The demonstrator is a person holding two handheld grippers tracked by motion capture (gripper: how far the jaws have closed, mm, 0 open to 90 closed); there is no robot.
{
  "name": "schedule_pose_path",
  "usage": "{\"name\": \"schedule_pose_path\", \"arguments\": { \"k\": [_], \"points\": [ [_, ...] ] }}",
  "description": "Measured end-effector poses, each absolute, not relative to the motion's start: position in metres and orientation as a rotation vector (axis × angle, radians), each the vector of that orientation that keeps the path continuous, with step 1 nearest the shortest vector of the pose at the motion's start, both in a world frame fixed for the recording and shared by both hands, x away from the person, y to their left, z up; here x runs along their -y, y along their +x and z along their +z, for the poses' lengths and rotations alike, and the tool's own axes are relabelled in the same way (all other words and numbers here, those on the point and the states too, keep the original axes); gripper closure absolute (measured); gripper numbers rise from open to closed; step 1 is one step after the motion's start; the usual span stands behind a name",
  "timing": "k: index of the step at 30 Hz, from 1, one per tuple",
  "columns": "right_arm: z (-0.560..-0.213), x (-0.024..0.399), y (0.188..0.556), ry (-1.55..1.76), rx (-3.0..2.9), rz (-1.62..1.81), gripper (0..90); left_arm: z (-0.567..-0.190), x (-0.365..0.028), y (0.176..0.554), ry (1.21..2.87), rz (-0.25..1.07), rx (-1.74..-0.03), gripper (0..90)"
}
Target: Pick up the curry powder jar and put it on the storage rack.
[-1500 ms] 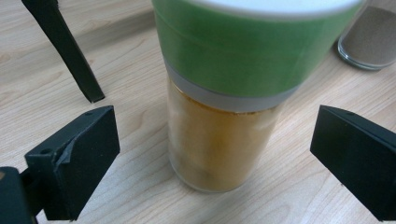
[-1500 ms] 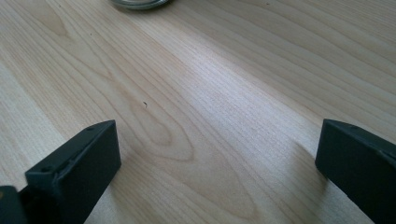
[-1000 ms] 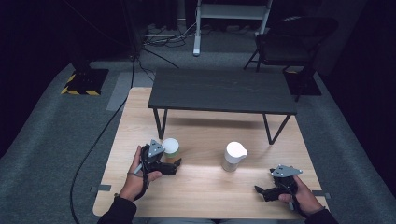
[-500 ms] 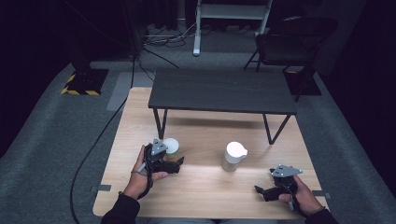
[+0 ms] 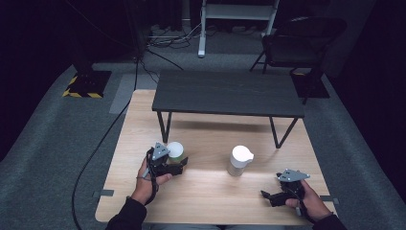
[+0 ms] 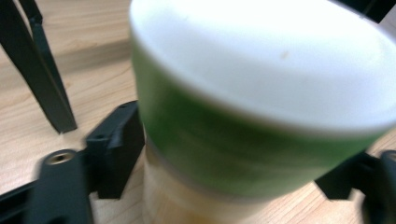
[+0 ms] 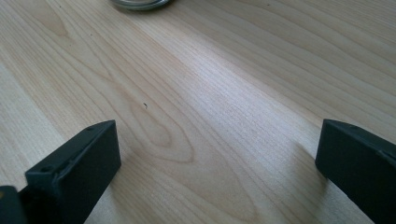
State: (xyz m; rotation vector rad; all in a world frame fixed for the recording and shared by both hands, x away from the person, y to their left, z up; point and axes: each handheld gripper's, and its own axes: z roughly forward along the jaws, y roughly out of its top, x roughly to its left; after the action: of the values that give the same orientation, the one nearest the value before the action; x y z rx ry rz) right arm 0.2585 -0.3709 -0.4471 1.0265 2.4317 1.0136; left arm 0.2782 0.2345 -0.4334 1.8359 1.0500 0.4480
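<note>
Green banding under a white lid marks the small jar (image 6: pixel 252 126) that sits between the jaws of the left gripper (image 5: pixel 178 164), at about eight o'clock on the light wooden table (image 5: pixel 210 201), just in front of the left leg of the dark bench (image 5: pixel 229 93). A second ago those jaws stood wide beside the jar; they have just been closing, and in the left gripper view the black pads now sit against the jar's pale lower body on both sides, so I judge the grasp made or very nearly so. The jar rests on the wood, tilted in that view only because the camera is tilted. That closing suggests the pick-up is the step in hand, and a lift could follow once the hold is firm. The right gripper (image 5: pixel 275 197) lies low at about five o'clock, its jaws spread wide over bare wood with nothing between them, in the same spot as a second ago. A white-lidded bottle (image 5: pixel 239 160) stands untouched near the table's middle, well apart from both grippers.
</note>
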Motion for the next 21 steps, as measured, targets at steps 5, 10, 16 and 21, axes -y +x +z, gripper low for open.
{"name": "schedule_pose_path", "arguments": {
  "k": [5, 10, 16, 21],
  "points": [
    [-0.447, 0.371, 0.259, 1.027, -2.432, 1.014, 0.0, -0.435, -0.234, 0.278, 1.828, 0.466, -1.040, 31.0],
    [-0.447, 0.371, 0.259, 1.027, -2.432, 1.013, 0.0, -0.434, -0.230, 0.273, 1.836, 0.523, -1.030, 33.7],
    [-0.447, 0.371, 0.259, 1.027, -2.432, 1.013, 0.0, -0.432, -0.229, 0.270, 1.817, 0.526, -1.049, 35.1],
    [-0.447, 0.371, 0.259, 1.027, -2.432, 1.013, 0.0, -0.429, -0.229, 0.268, 1.806, 0.537, -1.040, 35.1]
  ]
}}
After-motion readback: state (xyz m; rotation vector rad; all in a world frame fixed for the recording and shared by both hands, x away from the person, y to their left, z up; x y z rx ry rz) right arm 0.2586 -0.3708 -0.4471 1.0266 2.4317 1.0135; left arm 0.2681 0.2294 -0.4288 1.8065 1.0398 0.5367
